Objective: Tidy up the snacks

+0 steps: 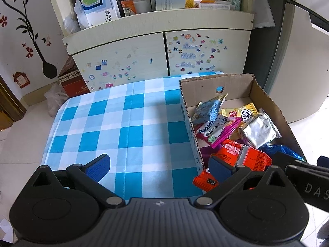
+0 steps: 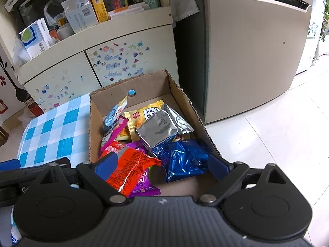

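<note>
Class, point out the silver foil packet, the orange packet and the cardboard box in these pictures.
silver foil packet (image 2: 157, 130), right wrist view, on its flat top face.
orange packet (image 2: 128, 167), right wrist view, on its printed middle.
cardboard box (image 1: 207, 87), left wrist view, on its inner back wall.

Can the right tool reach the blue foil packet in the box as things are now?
Probably yes. The right tool is open above the cardboard box, and the blue foil packet lies uncovered on the pile, close to one finger.

Cream two-door cabinet (image 1: 160, 55) with stickers on its doors, its open shelf crammed with a white-and-blue medicine carton (image 1: 100, 4) and other packets. Beige fridge (image 2: 246, 47) beside it. Red-flower wall decal (image 1: 24, 24). Red-brown cardboard carton (image 1: 72, 80) on the floor.
</note>
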Tool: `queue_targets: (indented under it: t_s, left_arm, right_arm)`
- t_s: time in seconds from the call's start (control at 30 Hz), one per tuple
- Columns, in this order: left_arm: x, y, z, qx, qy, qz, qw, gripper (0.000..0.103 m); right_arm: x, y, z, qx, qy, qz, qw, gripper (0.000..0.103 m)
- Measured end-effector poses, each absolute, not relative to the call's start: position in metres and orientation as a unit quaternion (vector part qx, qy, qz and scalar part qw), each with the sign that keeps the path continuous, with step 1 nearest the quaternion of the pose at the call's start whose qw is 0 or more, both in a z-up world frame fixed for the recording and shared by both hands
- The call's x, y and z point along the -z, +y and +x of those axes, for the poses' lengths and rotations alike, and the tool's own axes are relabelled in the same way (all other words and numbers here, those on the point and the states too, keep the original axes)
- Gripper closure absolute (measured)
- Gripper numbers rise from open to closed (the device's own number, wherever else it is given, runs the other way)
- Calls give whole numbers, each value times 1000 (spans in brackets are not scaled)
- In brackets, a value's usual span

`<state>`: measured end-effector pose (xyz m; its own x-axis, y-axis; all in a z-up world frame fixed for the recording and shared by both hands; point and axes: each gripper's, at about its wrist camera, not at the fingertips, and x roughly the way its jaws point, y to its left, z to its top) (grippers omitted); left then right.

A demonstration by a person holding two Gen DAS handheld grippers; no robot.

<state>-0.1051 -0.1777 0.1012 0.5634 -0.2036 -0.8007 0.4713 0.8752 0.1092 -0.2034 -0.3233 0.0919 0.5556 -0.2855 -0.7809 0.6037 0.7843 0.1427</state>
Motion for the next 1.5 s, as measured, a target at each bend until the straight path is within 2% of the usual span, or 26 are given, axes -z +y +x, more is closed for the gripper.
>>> queue_targets:
  t_s: [0.83, 1.5]
  left_arm:
    - [-95, -163, -101, 179, 438, 156, 867, 0]
    - [-87, -119, -90, 173, 456, 140, 862, 0]
  right_arm:
    - [-85, -314, -194, 236, 410, 190, 860, 9]
    - [-79, -282, -174, 184, 423, 152, 874, 9]
